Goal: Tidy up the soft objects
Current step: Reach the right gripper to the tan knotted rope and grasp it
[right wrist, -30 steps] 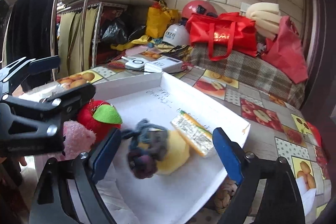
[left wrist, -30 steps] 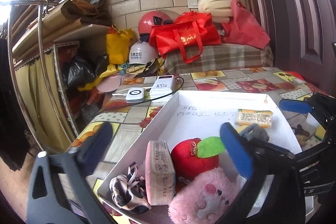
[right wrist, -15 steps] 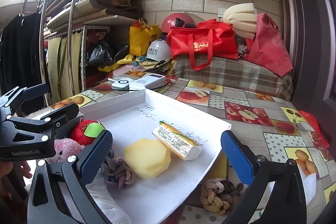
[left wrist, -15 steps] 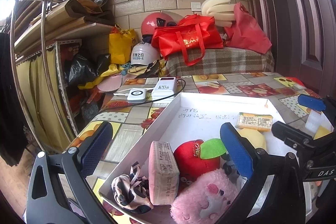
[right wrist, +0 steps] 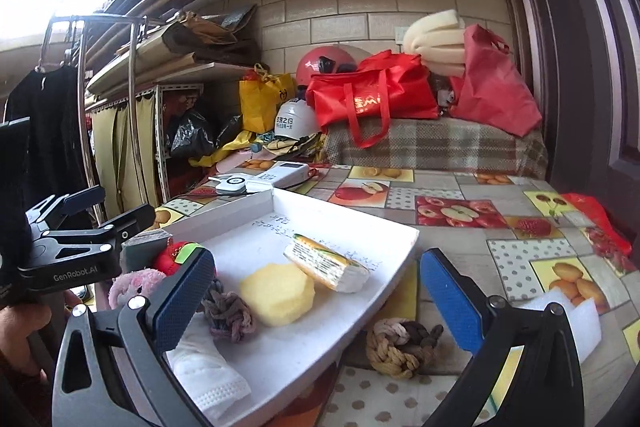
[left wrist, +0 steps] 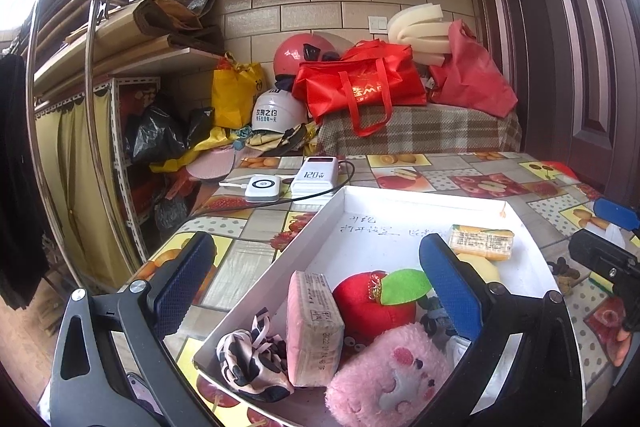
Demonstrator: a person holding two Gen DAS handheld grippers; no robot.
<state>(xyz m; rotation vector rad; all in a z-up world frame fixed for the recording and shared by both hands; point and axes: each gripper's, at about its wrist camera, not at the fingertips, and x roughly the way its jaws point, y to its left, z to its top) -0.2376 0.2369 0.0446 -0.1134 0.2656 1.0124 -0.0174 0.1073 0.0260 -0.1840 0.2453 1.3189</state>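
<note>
Both grippers' fingers apart over white tray

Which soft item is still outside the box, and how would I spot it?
Find the white box on the fruit-print tablecloth. Just past its near right edge, on the cloth, lies a knotted rope ball of tan, cream and brown cord. The similar knot inside the box is grey-purple.

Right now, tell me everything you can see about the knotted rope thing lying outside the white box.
The knotted rope toy is a chunky braided knot of tan, cream and dark brown cord, soft-looking and slightly frayed. It lies on the fruit-print tablecloth just outside the white box, near its corner. Nothing grips it; the right tool is open.
</note>
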